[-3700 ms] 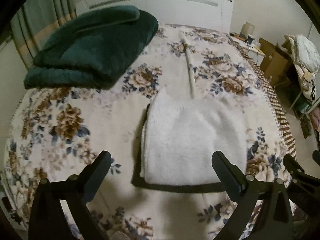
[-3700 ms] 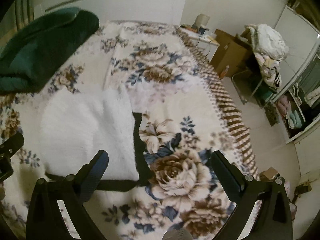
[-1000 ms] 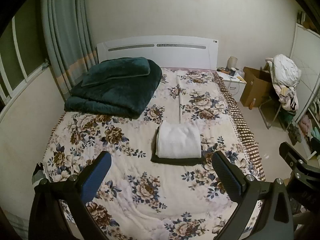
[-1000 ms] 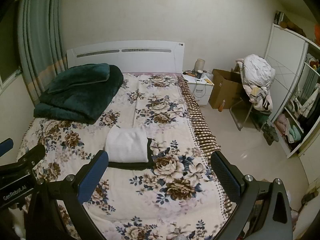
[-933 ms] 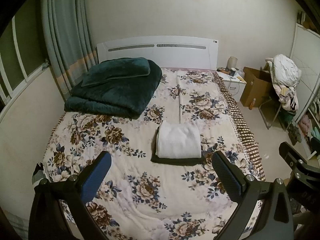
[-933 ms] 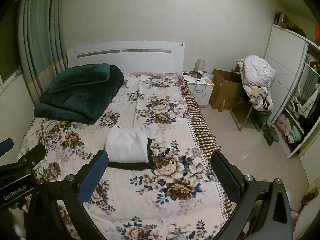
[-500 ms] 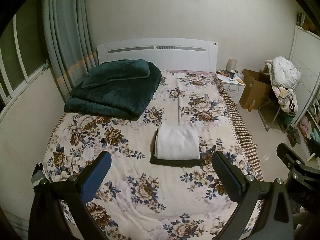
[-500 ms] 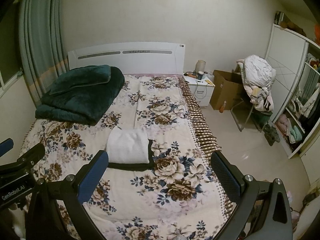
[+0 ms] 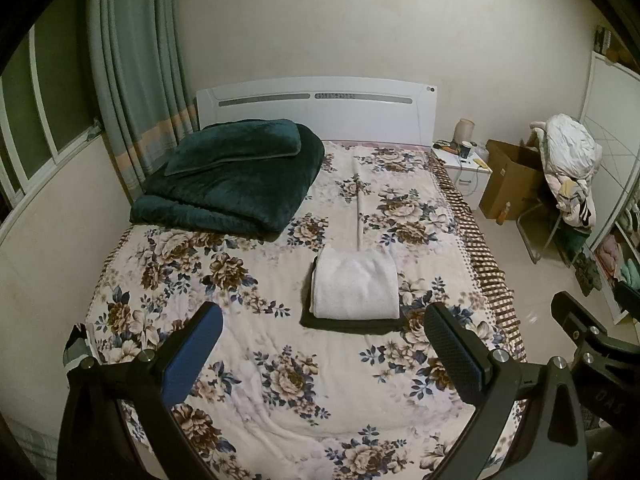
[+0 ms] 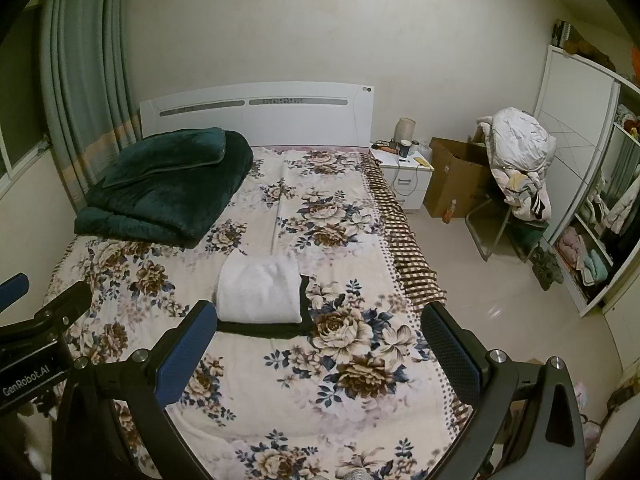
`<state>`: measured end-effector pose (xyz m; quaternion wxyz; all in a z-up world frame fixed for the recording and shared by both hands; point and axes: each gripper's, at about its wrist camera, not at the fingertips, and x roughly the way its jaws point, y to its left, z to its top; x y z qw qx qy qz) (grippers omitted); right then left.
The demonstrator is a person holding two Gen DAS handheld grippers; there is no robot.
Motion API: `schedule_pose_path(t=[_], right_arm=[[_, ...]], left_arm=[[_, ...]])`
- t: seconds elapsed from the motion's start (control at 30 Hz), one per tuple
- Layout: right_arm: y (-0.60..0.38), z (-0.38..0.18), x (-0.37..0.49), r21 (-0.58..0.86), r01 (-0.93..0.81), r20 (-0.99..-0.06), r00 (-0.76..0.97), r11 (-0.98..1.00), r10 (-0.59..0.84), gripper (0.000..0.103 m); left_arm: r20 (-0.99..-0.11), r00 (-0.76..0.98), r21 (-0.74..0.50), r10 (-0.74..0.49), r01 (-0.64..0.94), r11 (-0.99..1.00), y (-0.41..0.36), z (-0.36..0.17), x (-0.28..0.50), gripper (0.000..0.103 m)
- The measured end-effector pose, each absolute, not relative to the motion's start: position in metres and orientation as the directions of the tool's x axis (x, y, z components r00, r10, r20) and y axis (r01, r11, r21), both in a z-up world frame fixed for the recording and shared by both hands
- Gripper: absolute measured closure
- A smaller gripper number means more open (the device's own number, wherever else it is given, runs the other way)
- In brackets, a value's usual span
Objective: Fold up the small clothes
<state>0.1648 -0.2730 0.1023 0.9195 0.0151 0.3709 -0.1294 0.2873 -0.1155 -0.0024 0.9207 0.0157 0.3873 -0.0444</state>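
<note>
Garment stack — white folded piece (image 9: 355, 288) atop a dark one (image 9: 348, 325) — lies mid-bed (image 9: 248, 352), well apart from both tools. Left gripper (image 9: 320, 354) wide, stack at twelve o'clock; right gripper (image 10: 318, 350) wide, stack at eleven o'clock.

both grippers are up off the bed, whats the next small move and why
Probably none on this stack beyond holding clear. The white folded garment lies squared on the dark folded garment on the floral bedspread, and the left gripper and right gripper are open and empty, so the fold looks finished.
</note>
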Motion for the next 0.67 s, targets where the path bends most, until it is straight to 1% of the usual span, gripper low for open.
schedule_pose_path(t=[0.67], right_arm=[[-0.271,0.1018,0.1581,-0.065,0.252,-0.684,0.693,0.966,-0.227,0.0]], left_arm=[[-0.708,0.704,-0.004,-0.058,0.079,0.997,-0.1116,0.0049,0.2824,0.0]])
